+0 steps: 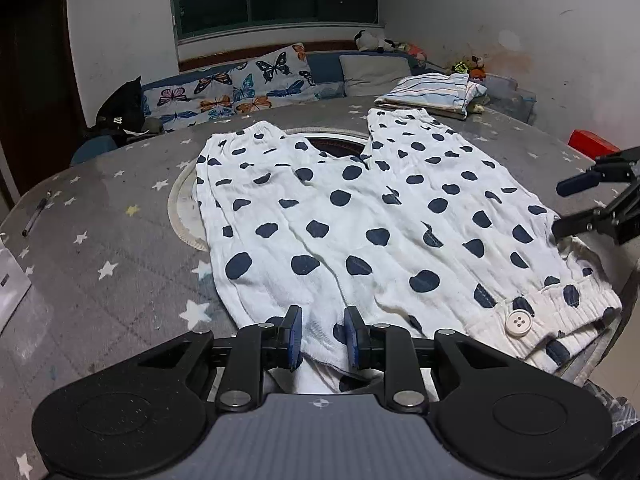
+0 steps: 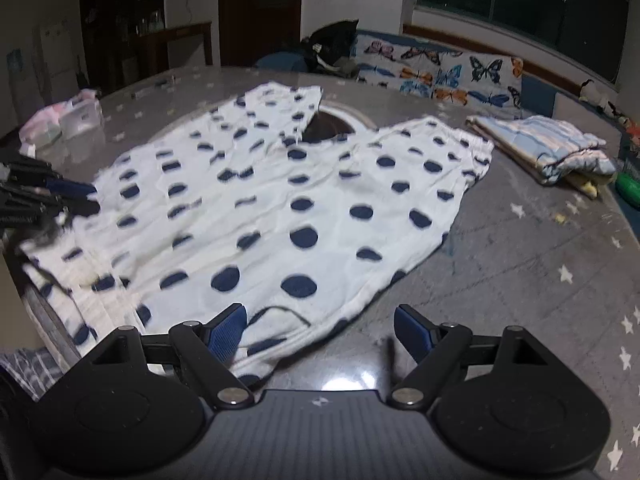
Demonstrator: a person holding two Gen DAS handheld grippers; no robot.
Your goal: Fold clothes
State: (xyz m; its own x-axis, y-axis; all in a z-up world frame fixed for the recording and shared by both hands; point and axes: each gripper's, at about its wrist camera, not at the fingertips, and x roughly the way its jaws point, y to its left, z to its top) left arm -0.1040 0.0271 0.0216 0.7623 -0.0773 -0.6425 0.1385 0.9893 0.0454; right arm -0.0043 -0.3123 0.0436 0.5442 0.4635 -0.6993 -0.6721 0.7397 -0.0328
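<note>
The left gripper [image 1: 322, 338] sits lowest and closest in its own view, its 2 blue pads narrowed around a bunch of white cloth at the near edge of the polka-dot trousers [image 1: 360, 216], so it looks clamped on that hem. The trousers lie spread flat on the star-printed table [image 1: 120, 248], waistband with its white button [image 1: 519, 322] toward the near right edge, the 2 legs running away and parting over a round inset in the tabletop. The right gripper [image 2: 320, 334] has its jaws wide apart, one pad over the garment's near corner and the other over bare table, holding nothing. The cloth looks thin, crinkled and light, soft enough to drape and bunch, so it should lift easily but sag and drag if held at 1 point only; the elastic waistband is thicker and gives a firmer place to pinch. By my judgement, a sound hold is 1 gripper at each end of the waistband or each outer corner. A folded striped garment [image 1: 432, 94] rests at the far side of the table.
</note>
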